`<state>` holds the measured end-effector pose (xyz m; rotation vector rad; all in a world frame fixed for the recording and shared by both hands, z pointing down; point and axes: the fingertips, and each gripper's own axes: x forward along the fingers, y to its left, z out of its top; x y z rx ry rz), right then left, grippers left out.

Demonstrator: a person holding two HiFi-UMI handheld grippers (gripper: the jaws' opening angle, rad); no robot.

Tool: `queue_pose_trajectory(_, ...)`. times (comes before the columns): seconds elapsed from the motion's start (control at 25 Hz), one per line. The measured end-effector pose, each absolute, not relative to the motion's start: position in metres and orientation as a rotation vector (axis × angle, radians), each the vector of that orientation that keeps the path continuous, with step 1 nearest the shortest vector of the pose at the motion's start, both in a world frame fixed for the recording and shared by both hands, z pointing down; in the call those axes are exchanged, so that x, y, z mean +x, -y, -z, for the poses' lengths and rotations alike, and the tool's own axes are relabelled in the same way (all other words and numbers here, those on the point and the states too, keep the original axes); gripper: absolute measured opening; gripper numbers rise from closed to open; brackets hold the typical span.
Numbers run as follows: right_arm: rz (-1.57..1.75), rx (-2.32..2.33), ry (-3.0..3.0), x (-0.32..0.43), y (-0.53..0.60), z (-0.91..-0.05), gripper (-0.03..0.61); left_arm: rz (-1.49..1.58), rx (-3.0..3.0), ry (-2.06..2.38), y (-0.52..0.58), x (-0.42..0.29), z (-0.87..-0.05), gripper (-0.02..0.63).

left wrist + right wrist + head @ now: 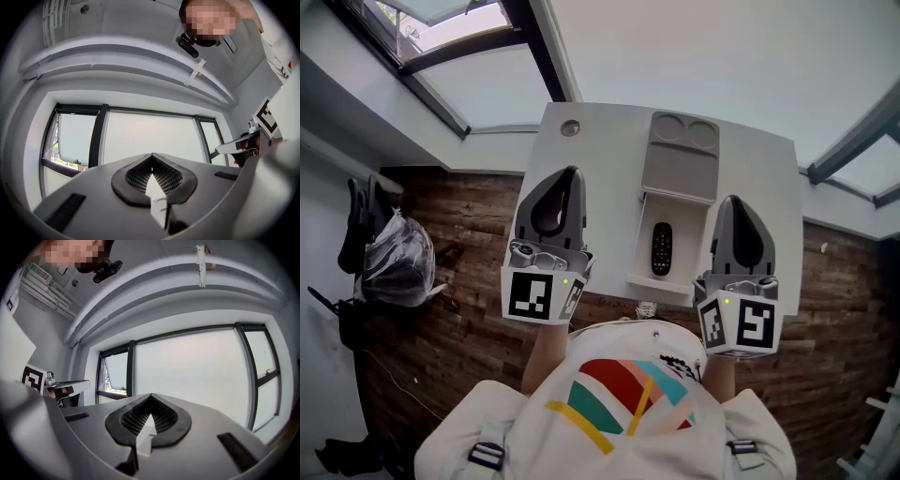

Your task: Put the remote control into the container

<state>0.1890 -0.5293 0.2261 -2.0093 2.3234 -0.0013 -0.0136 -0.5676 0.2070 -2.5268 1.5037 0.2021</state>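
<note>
Head view: left gripper (pixel 571 172) and right gripper (pixel 734 201) level, side by side, jaws together, empty.

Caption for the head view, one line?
Remote control lies in the open container on the table; left gripper and right gripper held up, shut, empty.

The person held the left gripper (pixel 566 183) and the right gripper (pixel 734 206) side by side in front of the chest (pixel 628 398), a little apart from each other. Both pointed forward, away from the body, about level. The jaws of each one were pressed together with nothing between them. An arm (pixel 541 354) showed under the left one.
</note>
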Motion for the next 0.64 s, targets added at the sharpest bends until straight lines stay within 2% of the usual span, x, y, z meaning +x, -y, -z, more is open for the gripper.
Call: queue_pose_trajectory(0.64, 0.096, -2.03, -2.367, 0.179, 0.535, -0.246, 0.002, -0.178, -2.548, -1.54, 0.571, -0.025, -0.223, 0.008)
